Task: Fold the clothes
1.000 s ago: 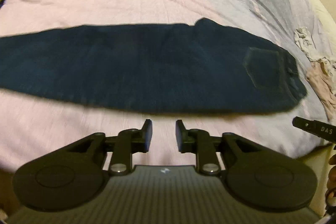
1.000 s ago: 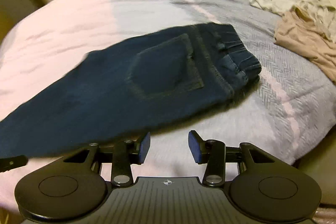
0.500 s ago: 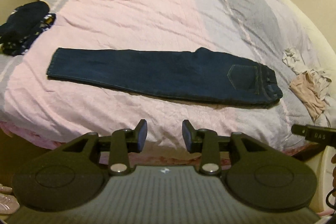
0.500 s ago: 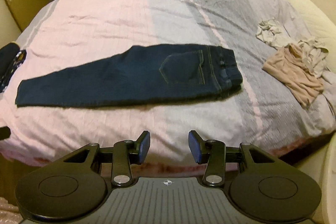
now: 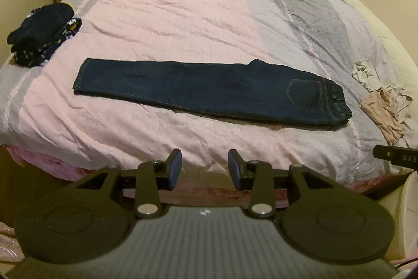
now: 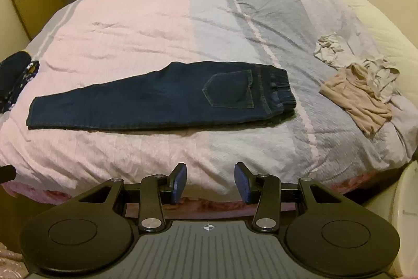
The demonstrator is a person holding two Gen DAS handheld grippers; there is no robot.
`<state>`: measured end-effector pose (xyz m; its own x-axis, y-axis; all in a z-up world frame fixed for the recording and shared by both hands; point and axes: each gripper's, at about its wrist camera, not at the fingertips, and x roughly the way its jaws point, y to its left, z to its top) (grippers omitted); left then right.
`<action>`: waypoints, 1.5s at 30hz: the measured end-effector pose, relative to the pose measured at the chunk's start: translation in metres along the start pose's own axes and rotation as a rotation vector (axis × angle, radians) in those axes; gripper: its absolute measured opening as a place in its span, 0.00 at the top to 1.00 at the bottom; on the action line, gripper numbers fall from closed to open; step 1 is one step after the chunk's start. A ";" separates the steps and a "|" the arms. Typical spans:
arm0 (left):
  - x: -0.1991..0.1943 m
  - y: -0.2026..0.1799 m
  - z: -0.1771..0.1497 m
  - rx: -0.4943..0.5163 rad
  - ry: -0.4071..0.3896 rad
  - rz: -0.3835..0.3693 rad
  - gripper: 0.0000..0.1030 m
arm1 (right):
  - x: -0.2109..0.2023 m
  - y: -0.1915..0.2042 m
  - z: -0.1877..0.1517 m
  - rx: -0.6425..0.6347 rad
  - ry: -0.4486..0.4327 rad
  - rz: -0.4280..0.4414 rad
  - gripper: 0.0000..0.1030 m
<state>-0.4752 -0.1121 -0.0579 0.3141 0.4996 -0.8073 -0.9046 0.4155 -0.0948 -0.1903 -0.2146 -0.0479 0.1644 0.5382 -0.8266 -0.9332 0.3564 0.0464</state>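
Jeans (image 5: 209,93) halved lengthwise, flat across near bed (image 5: 169,4), waistband right. Next, presumably: hem folded toward waistband. Beige clothes (image 6: 358,96) heaped right, dark pile (image 5: 41,38) far left. Left gripper (image 5: 204,169), right gripper (image 6: 210,182): wide, empty, clear of bed.

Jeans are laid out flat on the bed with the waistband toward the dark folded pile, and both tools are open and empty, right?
Not quite: the waistband of the jeans points toward the beige clothes, away from the dark folded pile, which lies beyond the leg hems. The right wrist view shows this plainly. The rest holds: jeans flat on the bed, left tool and right tool open and empty.
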 end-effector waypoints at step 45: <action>0.034 0.044 0.028 -0.027 0.030 0.071 0.63 | 0.032 0.022 0.027 0.034 0.043 0.004 0.57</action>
<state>-0.4966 -0.0558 -0.0737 0.2407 0.5042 -0.8294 -0.9318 0.3593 -0.0520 -0.1964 -0.1690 -0.0581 0.1463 0.5062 -0.8499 -0.9223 0.3804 0.0678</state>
